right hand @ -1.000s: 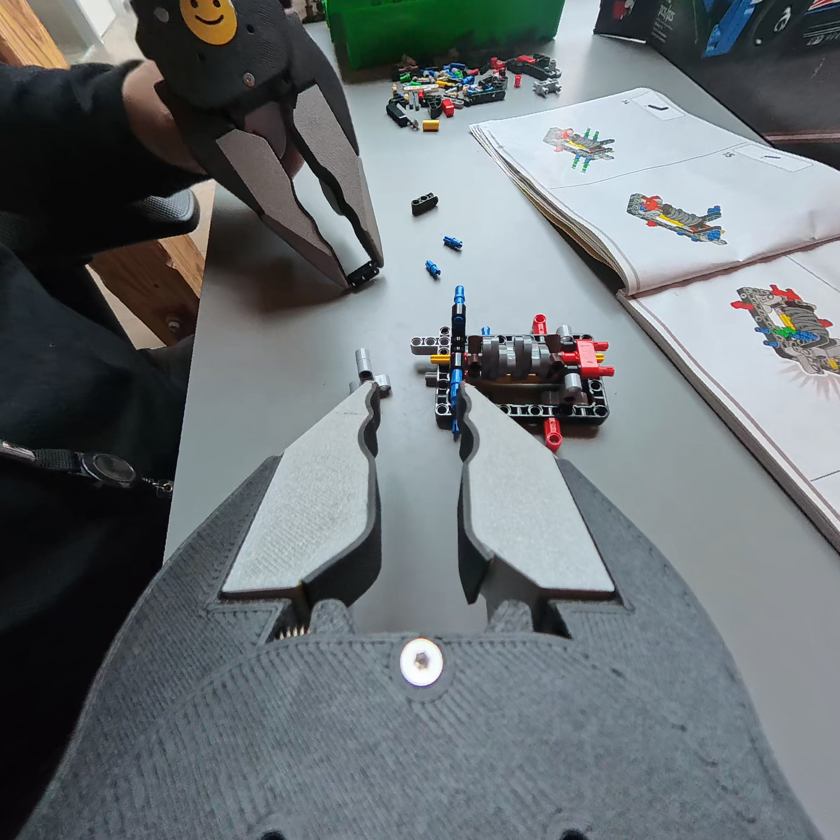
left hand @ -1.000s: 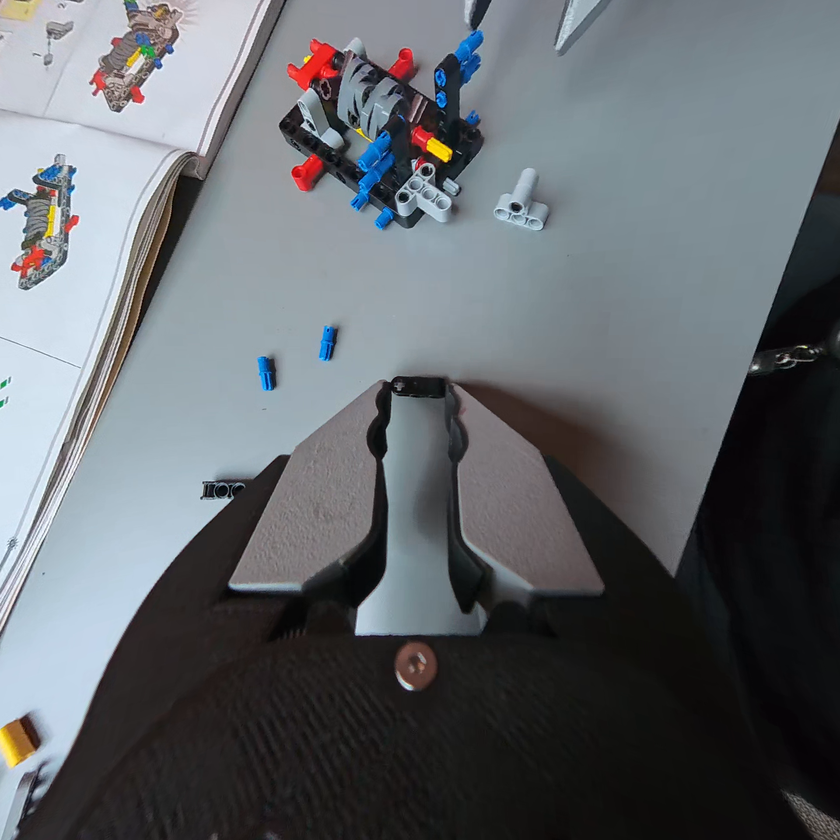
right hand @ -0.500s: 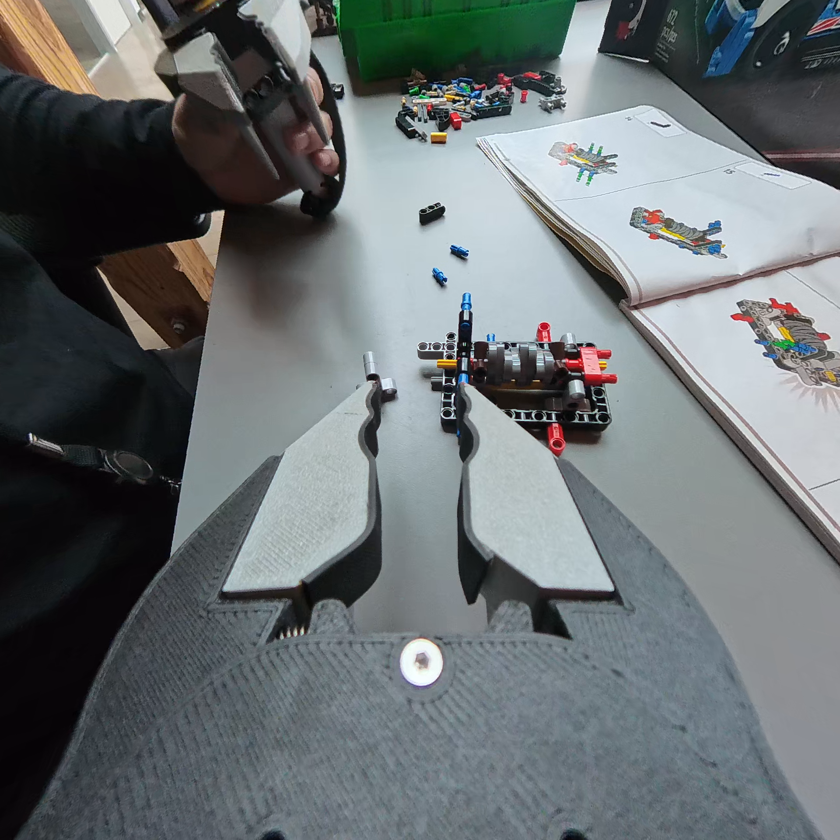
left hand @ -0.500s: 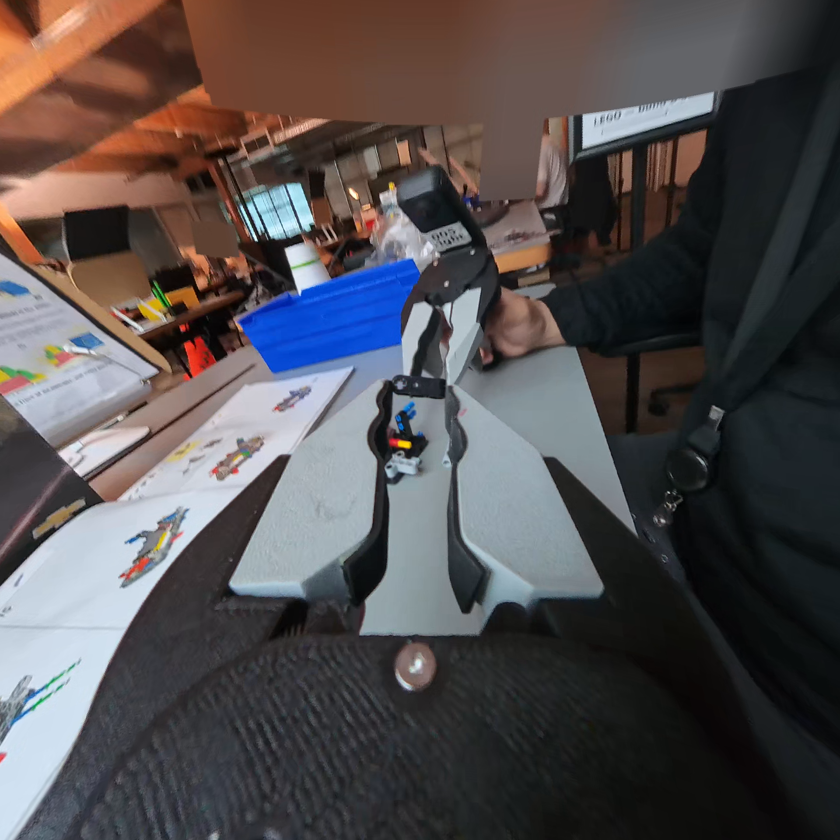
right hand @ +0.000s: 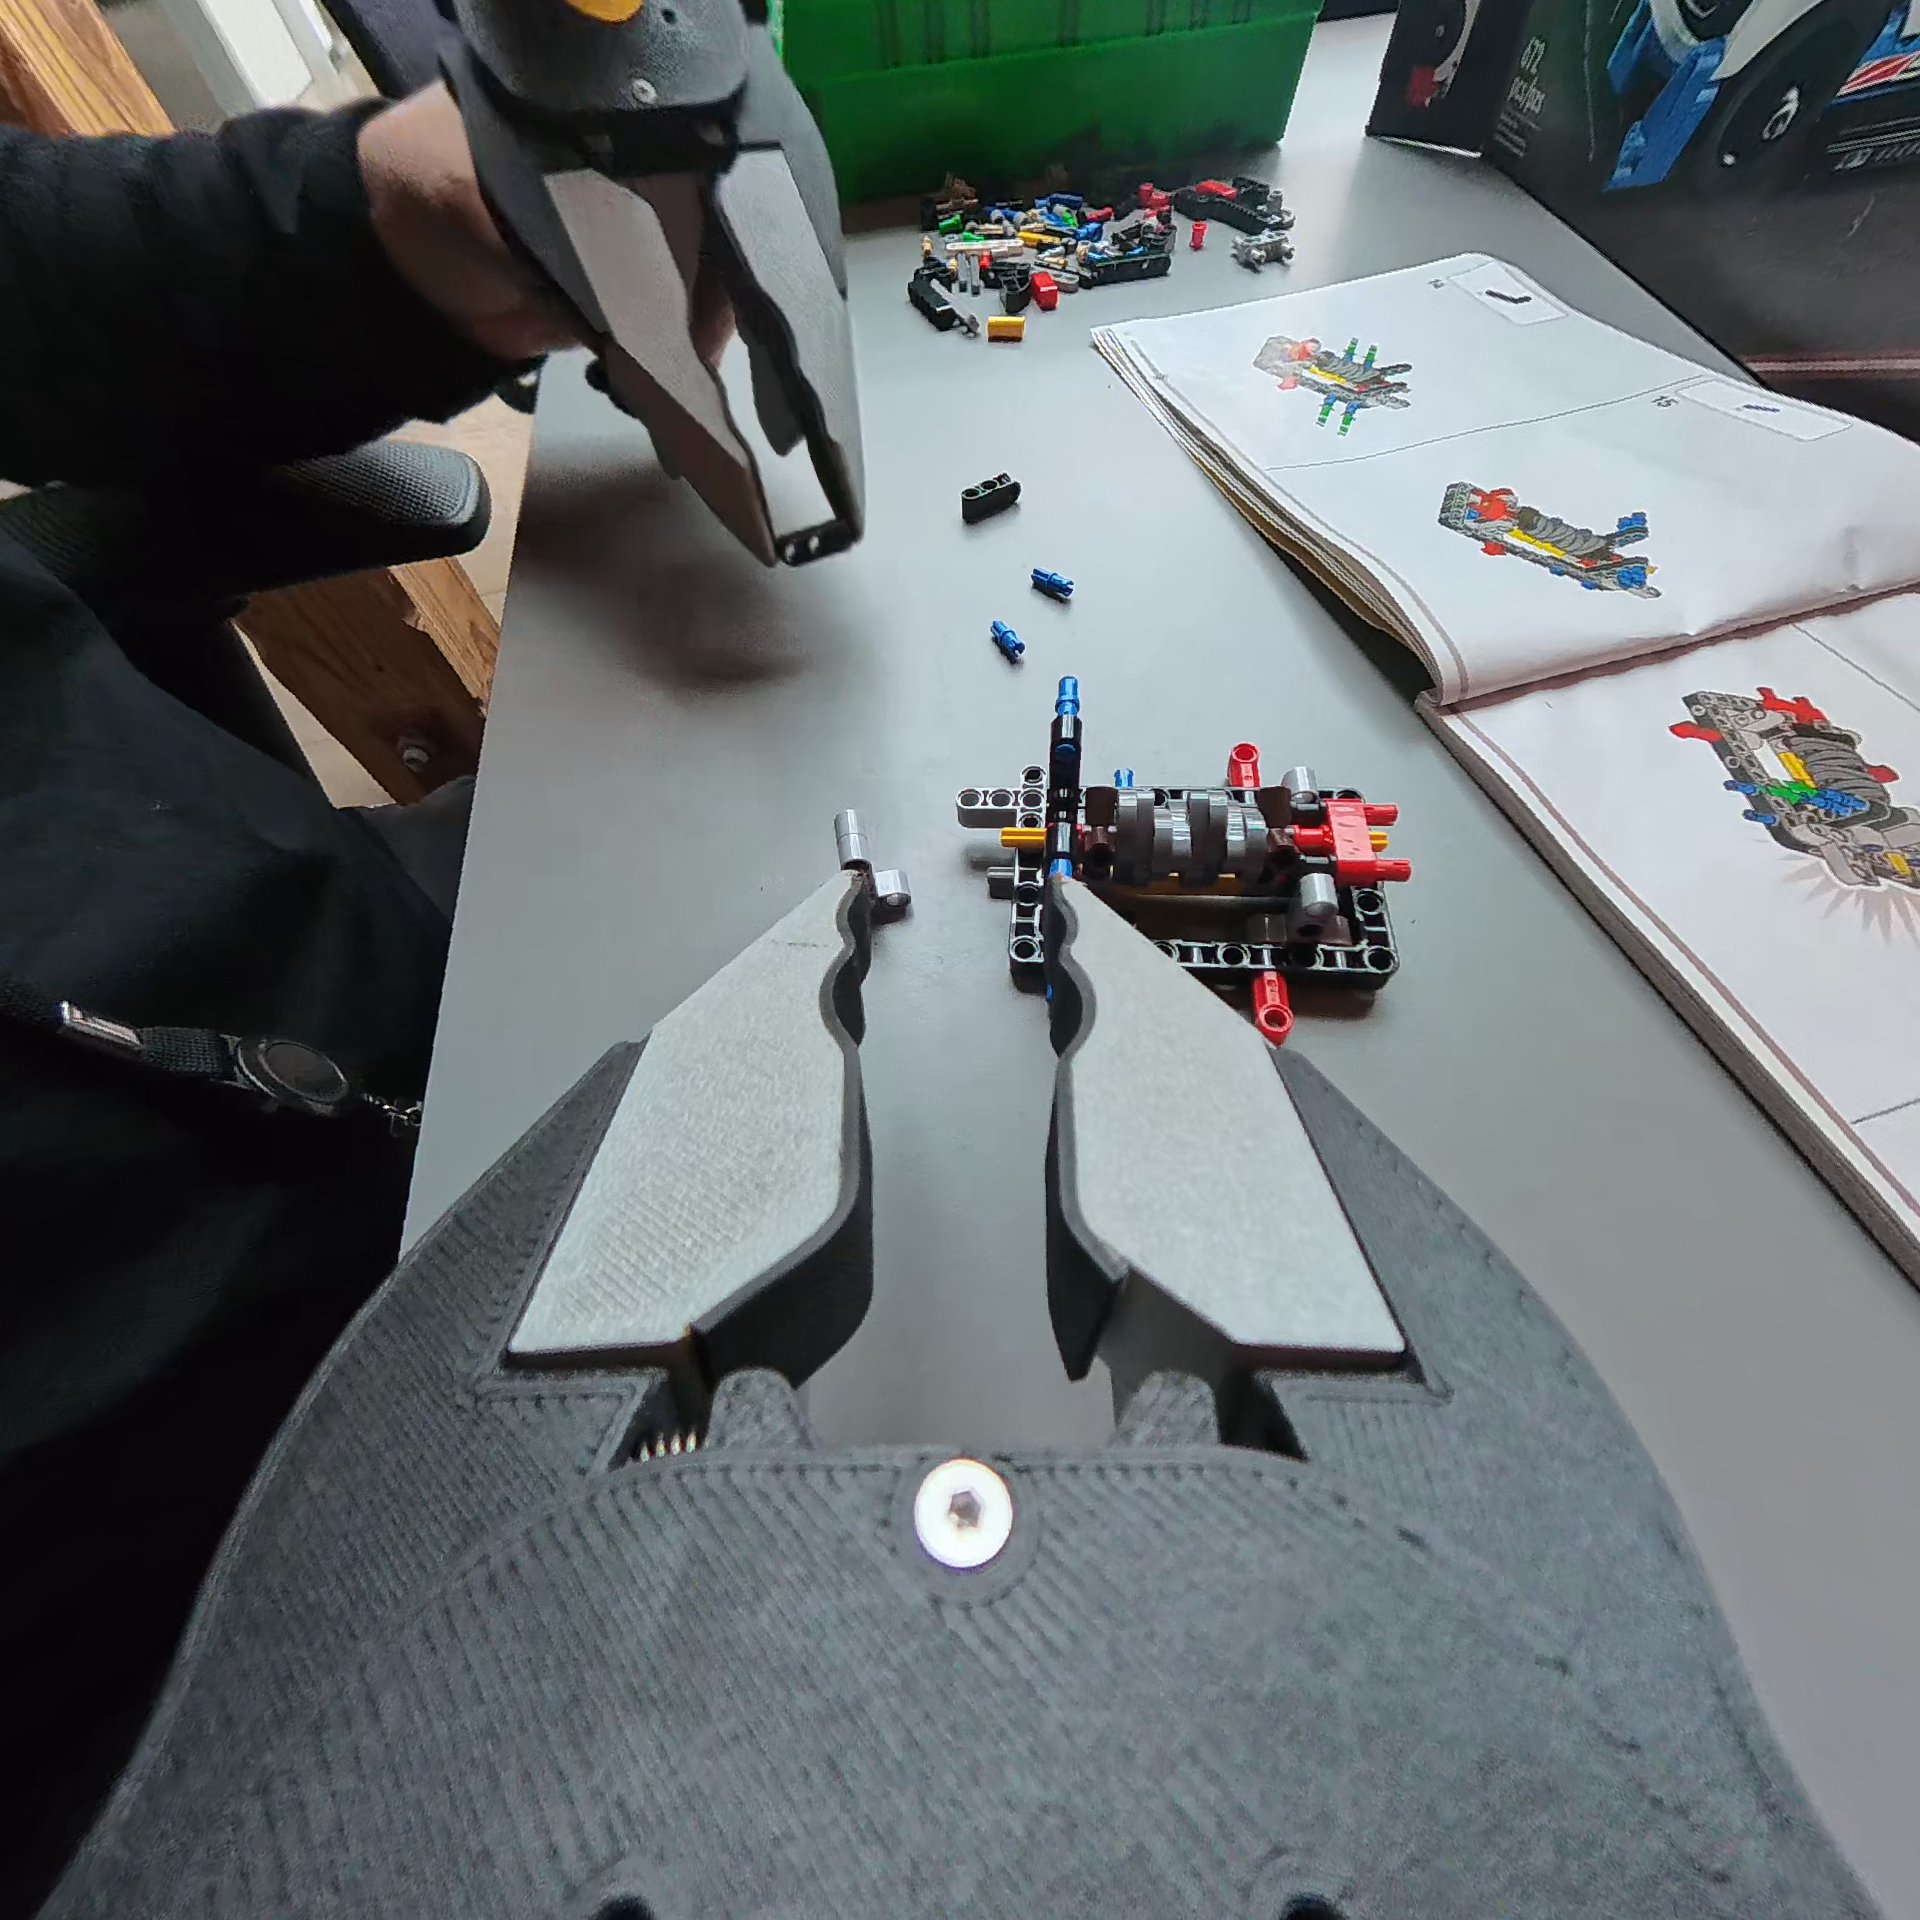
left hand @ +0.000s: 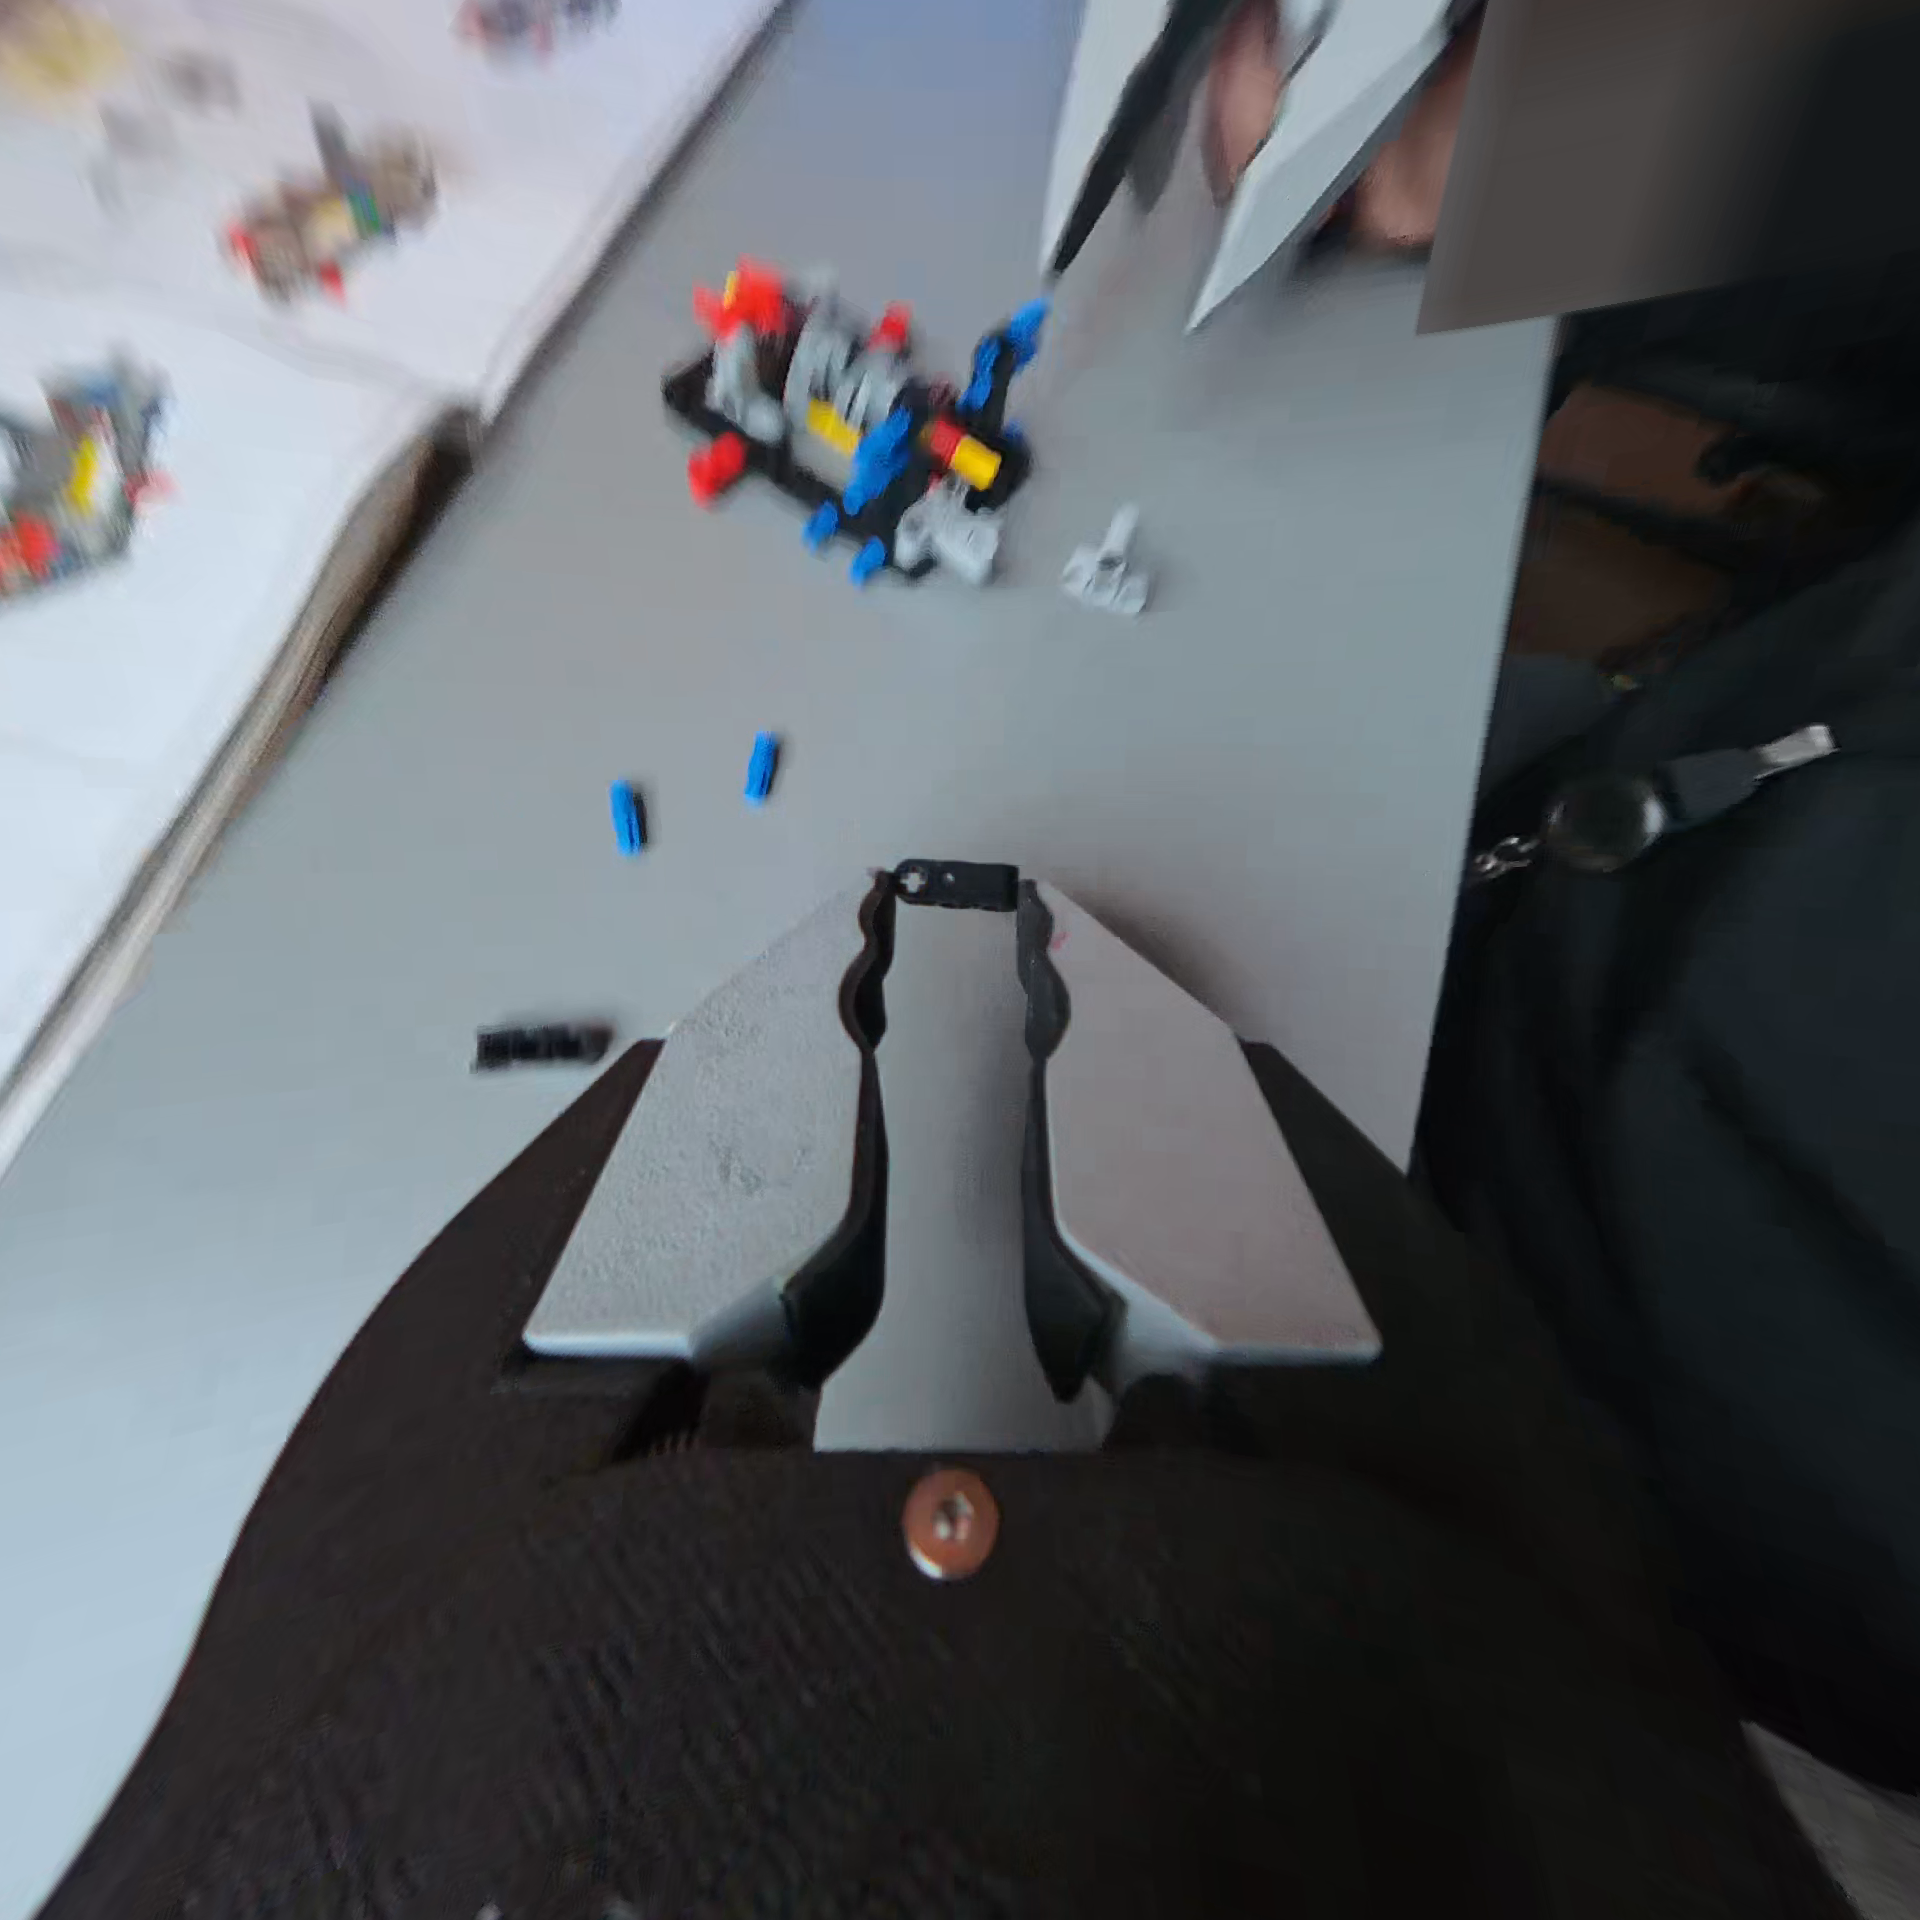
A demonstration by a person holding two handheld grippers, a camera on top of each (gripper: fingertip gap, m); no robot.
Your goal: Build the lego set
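Lego parts are being kept on a grey tabletop (right hand: 665,831): a partly built assembly (right hand: 1195,883) on a black frame is lying near the middle, just ahead of the right gripper (right hand: 951,894), whose fingers are being held apart around nothing. A small black beam (left hand: 954,885) is being gripped between the fingertips of the left gripper (left hand: 954,888), which is being held above the tabletop edge. Two blue pins (right hand: 1029,613) and another black piece (right hand: 989,497) are lying apart between the assembly and a pile of loose parts (right hand: 1091,244). A grey connector (right hand: 873,862) is resting beside the right gripper's left finger. An open instruction booklet (right hand: 1507,499) is lying beside the assembly.
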